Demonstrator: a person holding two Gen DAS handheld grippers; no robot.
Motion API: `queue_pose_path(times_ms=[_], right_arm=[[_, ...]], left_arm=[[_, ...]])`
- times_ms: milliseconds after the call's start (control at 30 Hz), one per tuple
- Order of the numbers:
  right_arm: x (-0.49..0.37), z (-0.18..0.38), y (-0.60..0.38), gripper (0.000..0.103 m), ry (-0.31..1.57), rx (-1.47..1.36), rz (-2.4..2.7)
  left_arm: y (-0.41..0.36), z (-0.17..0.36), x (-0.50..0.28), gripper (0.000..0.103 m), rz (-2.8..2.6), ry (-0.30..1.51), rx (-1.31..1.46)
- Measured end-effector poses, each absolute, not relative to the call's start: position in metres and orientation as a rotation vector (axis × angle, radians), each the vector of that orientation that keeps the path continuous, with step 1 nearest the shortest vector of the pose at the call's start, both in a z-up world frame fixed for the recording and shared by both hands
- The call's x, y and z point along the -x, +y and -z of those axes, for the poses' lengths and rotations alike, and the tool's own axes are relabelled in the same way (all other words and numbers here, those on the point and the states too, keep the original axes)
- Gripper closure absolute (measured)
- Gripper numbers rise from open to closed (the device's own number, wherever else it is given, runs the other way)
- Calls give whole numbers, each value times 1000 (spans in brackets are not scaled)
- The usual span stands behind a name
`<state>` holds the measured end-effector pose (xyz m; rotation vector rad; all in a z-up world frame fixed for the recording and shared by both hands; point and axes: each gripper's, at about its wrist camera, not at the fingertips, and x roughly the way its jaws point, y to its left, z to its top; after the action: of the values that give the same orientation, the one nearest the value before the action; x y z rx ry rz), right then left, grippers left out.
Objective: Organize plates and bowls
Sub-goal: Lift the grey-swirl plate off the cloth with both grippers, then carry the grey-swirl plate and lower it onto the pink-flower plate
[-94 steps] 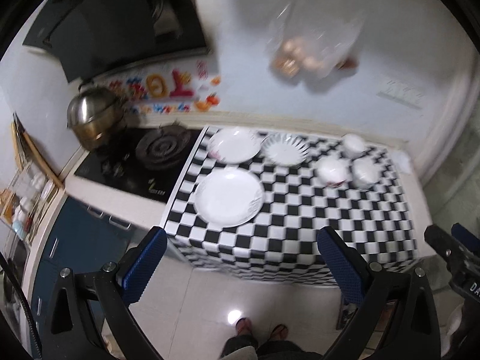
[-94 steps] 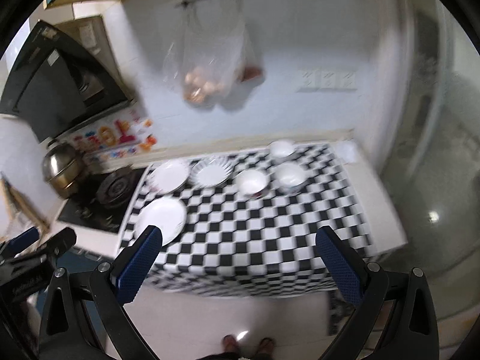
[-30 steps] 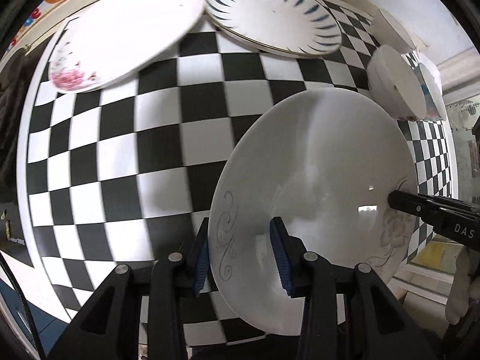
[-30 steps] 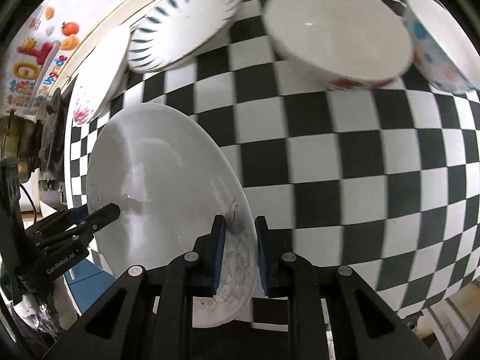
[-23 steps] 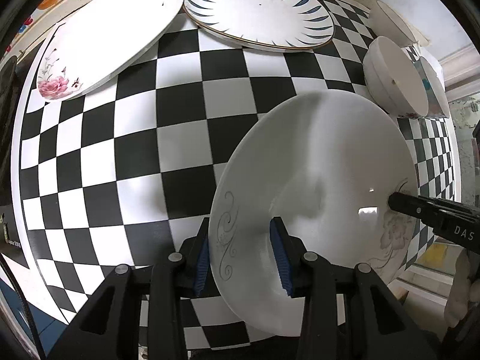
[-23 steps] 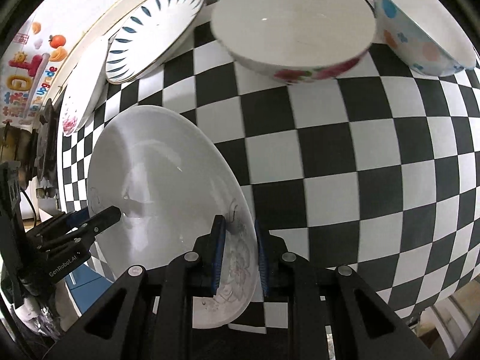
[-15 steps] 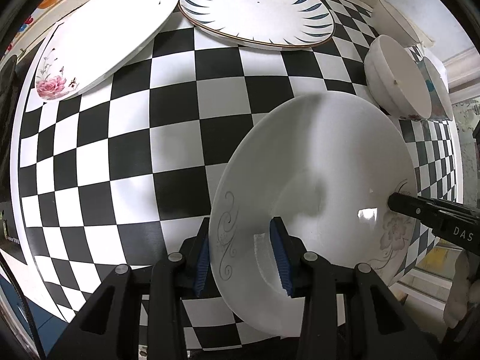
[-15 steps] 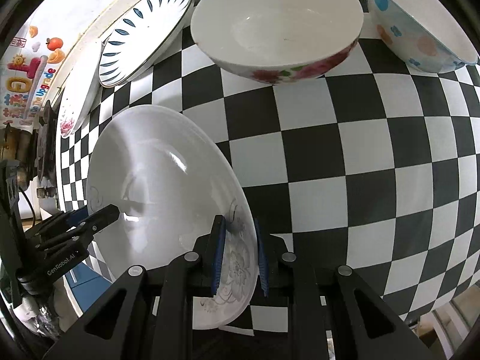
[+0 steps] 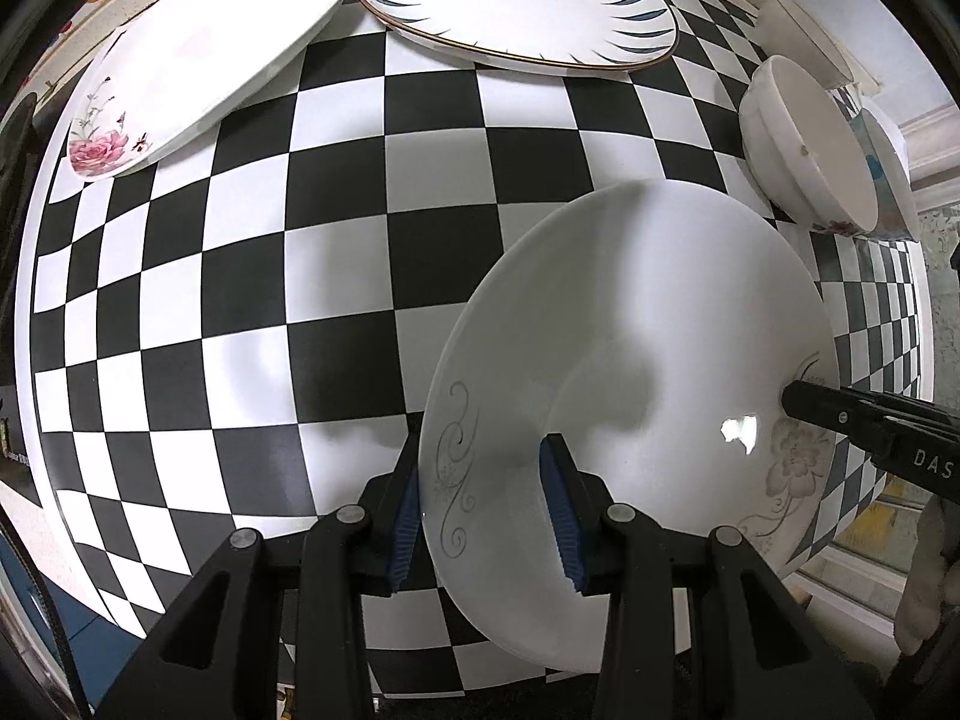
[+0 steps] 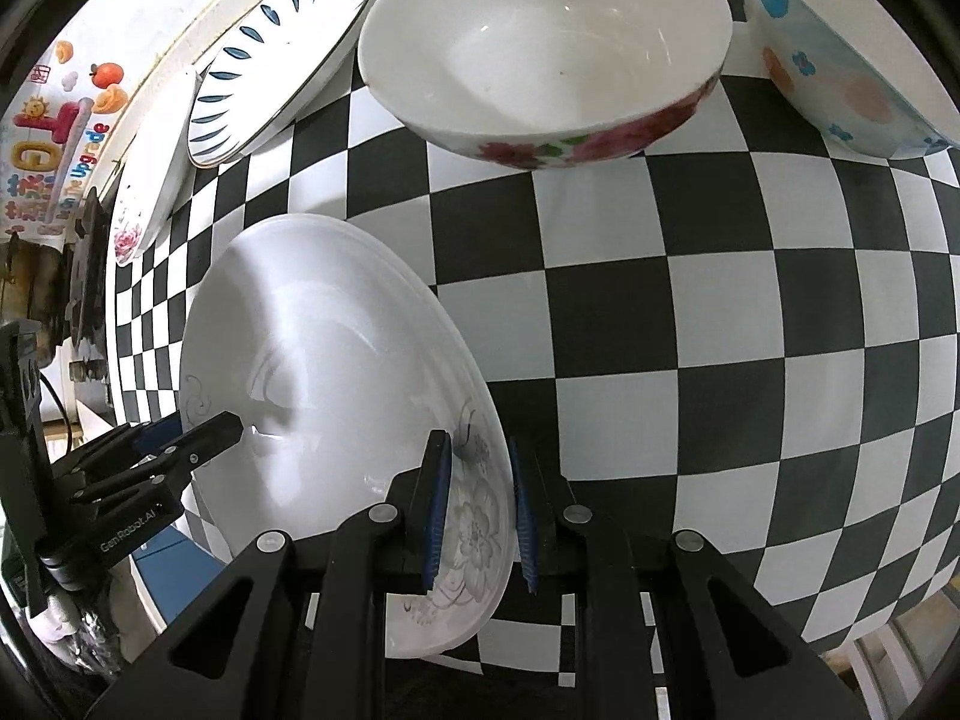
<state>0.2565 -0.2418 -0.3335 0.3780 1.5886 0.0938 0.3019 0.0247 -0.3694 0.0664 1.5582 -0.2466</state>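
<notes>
Both bowls in view were empty: the white bowl with red flowers [image 10: 543,69] sat open-side up at the far side of the checkered counter [image 10: 750,312], and the bowl with blue and orange spots [image 10: 840,72] stood just beside it on its right. The large white plate [image 9: 630,396] was held over the near part of the counter by both tools at once, its face turned up and tilted rather than flat. The left gripper [image 9: 483,501] was closed on the rim with the grey scroll pattern, and the right gripper [image 10: 477,504] was closed on the opposite rim over the pale flower print, so the line between the two grips ran across the plate from side to side. At the back edge lay the rose-printed plate [image 9: 198,54] and the blue-leaf plate [image 9: 516,3], their rims overlapping. Between these and the held plate a broad stretch of checkered surface lay bare, while the near counter edge ran close under the grippers.
</notes>
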Motion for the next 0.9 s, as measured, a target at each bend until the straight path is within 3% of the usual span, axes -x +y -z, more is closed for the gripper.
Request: queue_pose_path(times_ms=[333, 500, 567, 700, 767, 900], right_arm=[[-256, 336, -249, 80, 1593, -403, -114], [-253, 310, -269, 79, 1593, -468, -113], [-251, 281, -272, 69, 1538, -452, -113], [-268, 227, -258, 53, 1437, -485, -194], [-292, 206, -235, 43, 1378, -514, -280], [-370, 197, -171, 41, 1304, -441, -378]], left_arm=[[17, 362, -298, 68, 209, 1561, -45], [57, 304, -302, 67, 113, 1434, 67], [84, 274, -307, 66, 74, 1369, 131], [138, 241, -345, 47, 26, 1291, 203], [160, 243, -370, 47, 4, 1283, 218], [205, 276, -414, 47, -19, 1351, 303]])
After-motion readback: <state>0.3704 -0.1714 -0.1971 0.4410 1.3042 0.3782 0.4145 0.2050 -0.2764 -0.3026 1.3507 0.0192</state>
